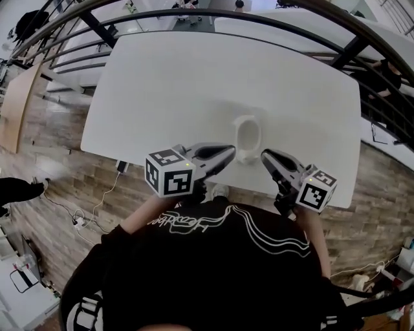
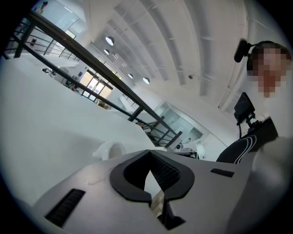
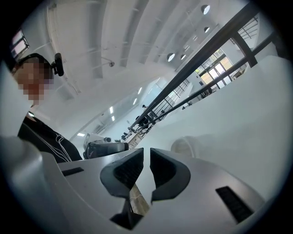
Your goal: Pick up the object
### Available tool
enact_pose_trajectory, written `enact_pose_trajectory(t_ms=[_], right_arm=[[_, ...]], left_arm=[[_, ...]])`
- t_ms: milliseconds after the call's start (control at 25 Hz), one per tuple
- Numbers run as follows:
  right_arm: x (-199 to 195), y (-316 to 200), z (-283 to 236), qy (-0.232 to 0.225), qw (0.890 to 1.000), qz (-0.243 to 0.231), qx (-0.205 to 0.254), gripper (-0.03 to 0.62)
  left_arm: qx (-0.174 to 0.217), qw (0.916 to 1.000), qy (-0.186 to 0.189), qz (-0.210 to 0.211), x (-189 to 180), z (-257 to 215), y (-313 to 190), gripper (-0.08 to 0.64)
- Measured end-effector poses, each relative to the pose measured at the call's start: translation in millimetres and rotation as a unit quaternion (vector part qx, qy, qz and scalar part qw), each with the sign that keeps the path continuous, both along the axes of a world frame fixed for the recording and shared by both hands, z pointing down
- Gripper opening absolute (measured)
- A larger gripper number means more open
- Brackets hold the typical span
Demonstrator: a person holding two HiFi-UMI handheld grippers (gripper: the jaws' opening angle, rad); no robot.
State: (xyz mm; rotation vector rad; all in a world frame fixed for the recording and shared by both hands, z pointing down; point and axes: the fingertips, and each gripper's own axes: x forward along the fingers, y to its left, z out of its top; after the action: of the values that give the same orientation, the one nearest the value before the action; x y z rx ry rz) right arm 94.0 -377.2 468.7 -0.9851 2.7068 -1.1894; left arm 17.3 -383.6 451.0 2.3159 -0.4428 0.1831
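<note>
A small white cup-like object [image 1: 247, 136] stands on the white table [image 1: 194, 84] close to its near edge. My left gripper [image 1: 229, 152] hovers just left of it and my right gripper [image 1: 266, 156] just right of it, both at the table's edge and apart from the object. In the left gripper view the object [image 2: 110, 150] lies beyond the jaws [image 2: 150, 151], whose tips meet with nothing between them. The right gripper view shows the object [image 3: 187, 145] ahead and to the right of its jaws [image 3: 146, 150], which stand shut and empty.
A black metal railing [image 1: 259, 19] curves around the table's far side. Wooden floor [image 1: 58, 187] with cables [image 1: 90, 210] lies left of the table. The person's black-shirted torso [image 1: 213, 271] is right behind both grippers.
</note>
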Motion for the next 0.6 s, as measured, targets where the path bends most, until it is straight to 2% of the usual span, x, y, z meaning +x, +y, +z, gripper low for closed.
enact_pose_trajectory(t_ms=[240, 520, 560, 600], right_arm=[[-3, -26, 31, 0.048, 0.999, -0.001, -0.009, 0.031], [6, -51, 53, 0.072, 0.997, -0.003, -0.023, 0.032], [7, -55, 59, 0.080, 0.996, -0.007, -0.025, 0.050], [8, -58, 64, 0.090, 0.995, -0.013, -0.027, 0.111]], left_arm=[[-0.013, 0.9999, -0.009, -0.004, -15, 21, -25, 0.008], [-0.017, 0.9994, -0.028, 0.000, -20, 41, -39, 0.008], [-0.018, 0.9994, -0.031, 0.001, -21, 44, -42, 0.008], [-0.020, 0.9993, -0.032, 0.002, -22, 47, -45, 0.008]])
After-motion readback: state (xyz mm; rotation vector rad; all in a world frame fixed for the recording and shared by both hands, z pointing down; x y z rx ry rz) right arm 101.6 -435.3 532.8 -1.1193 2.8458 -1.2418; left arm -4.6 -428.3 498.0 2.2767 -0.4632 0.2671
